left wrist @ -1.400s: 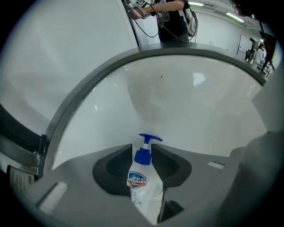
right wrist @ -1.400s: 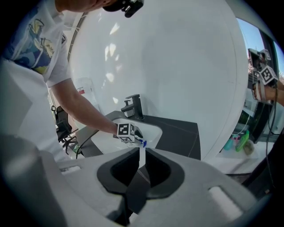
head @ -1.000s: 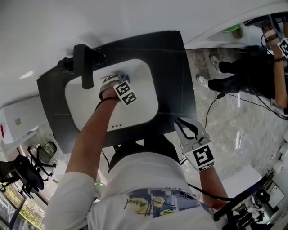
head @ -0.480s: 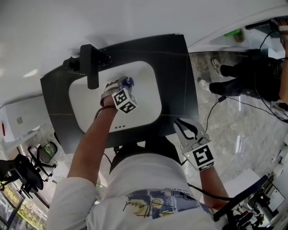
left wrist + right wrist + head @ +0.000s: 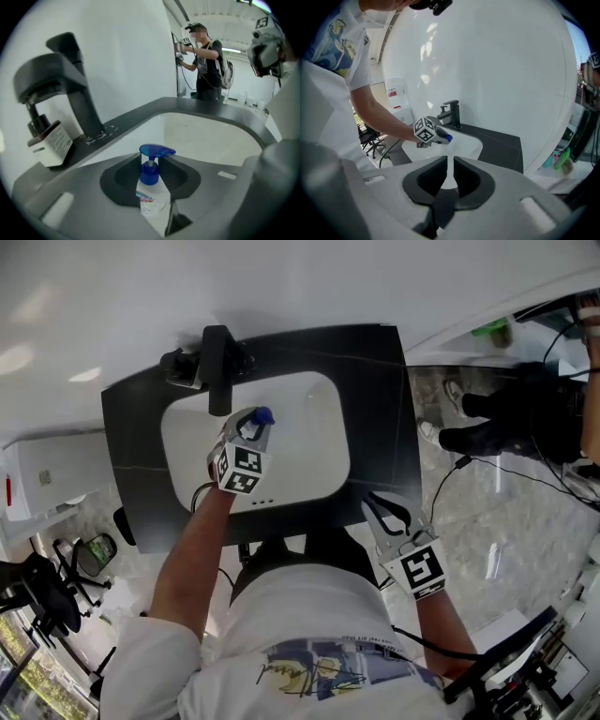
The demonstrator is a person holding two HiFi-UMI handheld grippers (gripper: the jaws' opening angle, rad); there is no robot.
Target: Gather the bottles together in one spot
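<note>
A clear pump bottle (image 5: 151, 190) with a blue pump top (image 5: 263, 416) sits between the jaws of my left gripper (image 5: 152, 164), whose jaws have just been closing and now grip it. That gripper (image 5: 251, 429) holds it lifted above the white sink basin (image 5: 314, 432). A second bottle (image 5: 47, 140) with a dark pump and a white label stands on the dark counter left of the black faucet (image 5: 77, 93). My right gripper (image 5: 377, 507) hangs off the counter's front right corner, its jaws (image 5: 450, 164) drawn together with nothing between them.
The black faucet (image 5: 217, 367) stands at the basin's back edge on the dark counter (image 5: 375, 399). Green bottles (image 5: 560, 159) stand on a ledge to the right. Another person (image 5: 525, 409) stands at the far right.
My left gripper has risen out of the basin with the blue-topped bottle, rolling its wrist. The right gripper has barely moved.
</note>
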